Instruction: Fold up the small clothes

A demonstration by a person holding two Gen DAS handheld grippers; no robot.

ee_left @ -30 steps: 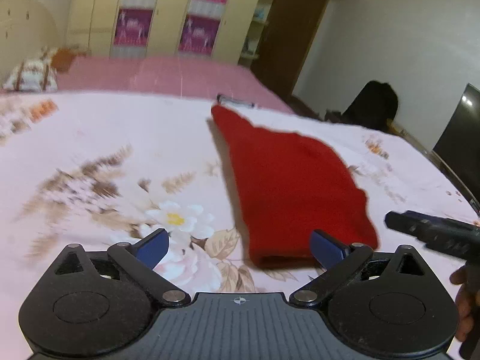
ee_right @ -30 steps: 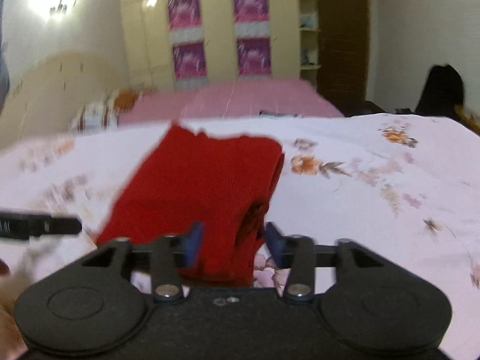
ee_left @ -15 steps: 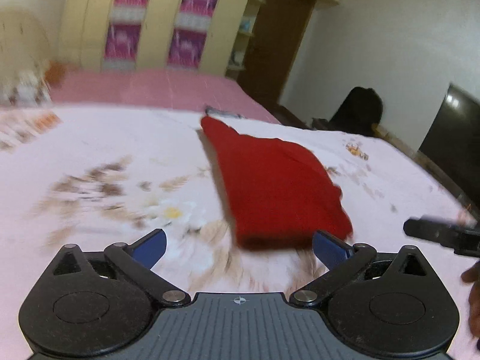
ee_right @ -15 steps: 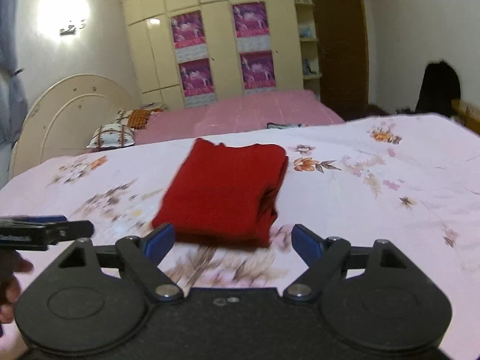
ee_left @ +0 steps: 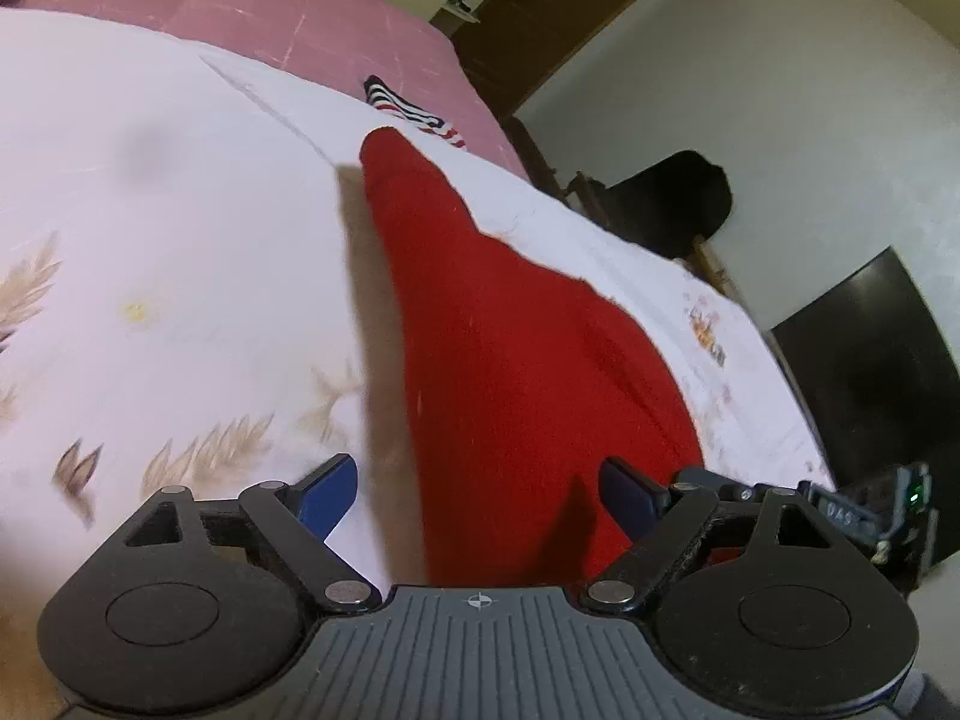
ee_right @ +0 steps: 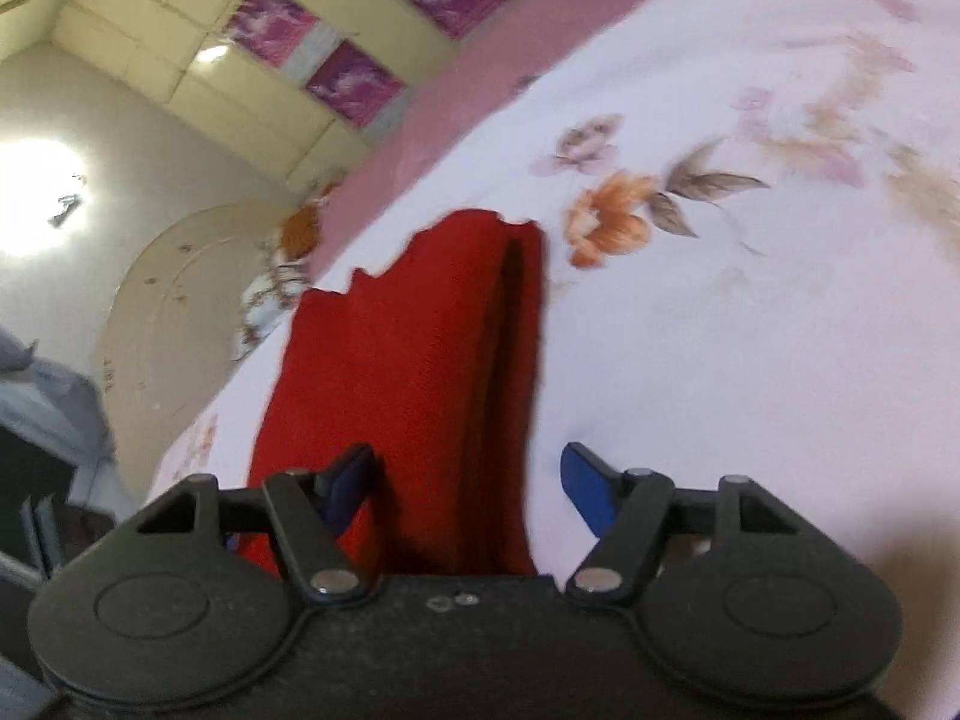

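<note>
Both grippers low at the near edge of the folded red garment on the floral bedsheet

Left gripper: jaws spread wide, straddling the garment's near left edge, gripping nothing. Right gripper: jaws apart around its near right, layered edge, not clamped. A striped cloth lies just beyond the far tip

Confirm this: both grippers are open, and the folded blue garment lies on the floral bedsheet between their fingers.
The colour is wrong: the folded garment is red, not blue, as both wrist views show. The rest stands: left gripper and right gripper are open, and it lies on the floral bedsheet.
</note>
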